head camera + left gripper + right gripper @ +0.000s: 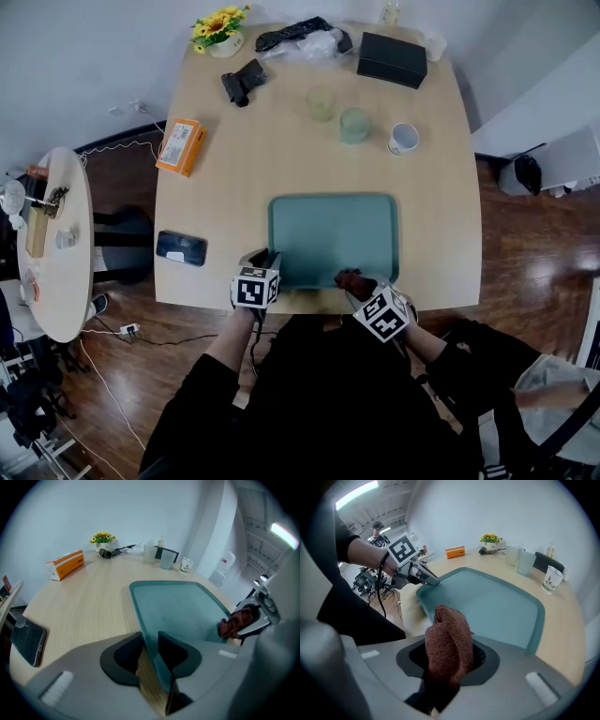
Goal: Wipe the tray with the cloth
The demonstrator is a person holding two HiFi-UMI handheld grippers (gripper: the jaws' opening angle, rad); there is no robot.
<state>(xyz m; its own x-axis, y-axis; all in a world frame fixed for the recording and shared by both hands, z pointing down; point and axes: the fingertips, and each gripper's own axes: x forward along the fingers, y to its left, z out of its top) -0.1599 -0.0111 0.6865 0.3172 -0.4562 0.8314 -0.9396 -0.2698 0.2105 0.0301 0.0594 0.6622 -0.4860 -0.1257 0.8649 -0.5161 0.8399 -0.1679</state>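
Note:
A teal tray (328, 230) lies near the table's front edge. My left gripper (266, 265) is shut on the tray's near-left rim (149, 645), one jaw on each side of the rim. My right gripper (361, 284) is shut on a reddish-brown cloth (449, 645), which sticks up bunched between its jaws. The cloth (353, 279) sits over the tray's near-right corner, and it shows at the right of the left gripper view too (234, 623). In the right gripper view the tray (501, 606) stretches ahead, with the left gripper (429, 580) at its far corner.
A phone (182, 247) lies left of the tray. Behind the tray stand two cups (354, 125), a mug (403, 139), a black box (392, 59), an orange box (181, 146) and a flower pot (221, 34). A round side table (54, 234) stands to the left.

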